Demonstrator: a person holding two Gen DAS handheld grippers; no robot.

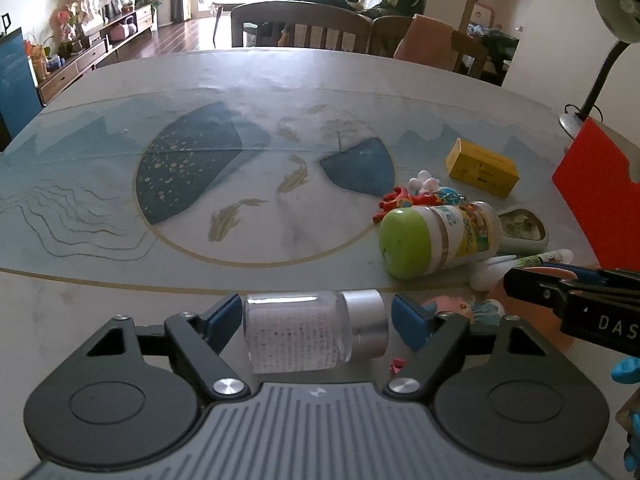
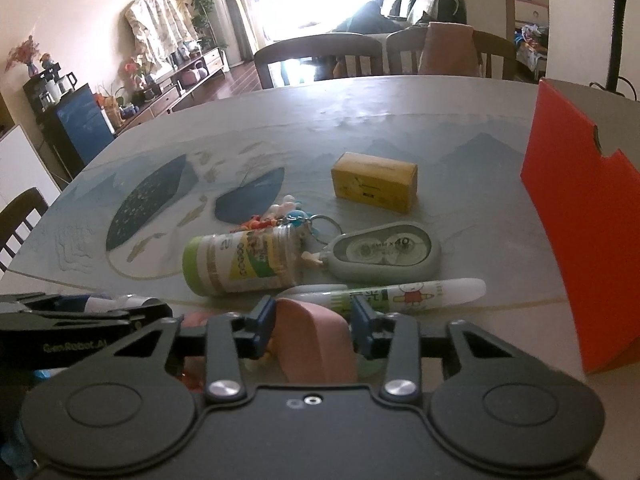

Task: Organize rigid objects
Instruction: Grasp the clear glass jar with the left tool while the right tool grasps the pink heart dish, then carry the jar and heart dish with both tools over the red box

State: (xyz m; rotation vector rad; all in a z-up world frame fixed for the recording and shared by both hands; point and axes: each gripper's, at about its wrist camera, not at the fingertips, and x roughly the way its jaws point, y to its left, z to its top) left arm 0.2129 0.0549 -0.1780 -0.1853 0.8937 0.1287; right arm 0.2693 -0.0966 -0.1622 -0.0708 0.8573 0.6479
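My left gripper (image 1: 318, 312) is open around a clear glass jar with a silver cap (image 1: 316, 334) that lies on its side between the blue pads, with small gaps at both ends. My right gripper (image 2: 314, 314) is shut on a pink rounded object (image 2: 316, 340) held between its blue pads. A green-capped bottle (image 2: 240, 264) lies on its side just beyond; it also shows in the left wrist view (image 1: 440, 240). Behind it lie a grey correction tape (image 2: 386, 256), a white marker pen (image 2: 404, 292), a keychain of small toys (image 2: 288, 216) and a yellow box (image 2: 376, 186).
A red-orange cardboard box (image 2: 584, 208) stands at the table's right side. A desk lamp (image 1: 600, 56) stands behind it. Chairs (image 1: 300, 26) line the far edge of the patterned tablecloth (image 1: 200, 160). Small toys (image 1: 460, 308) lie near the front edge.
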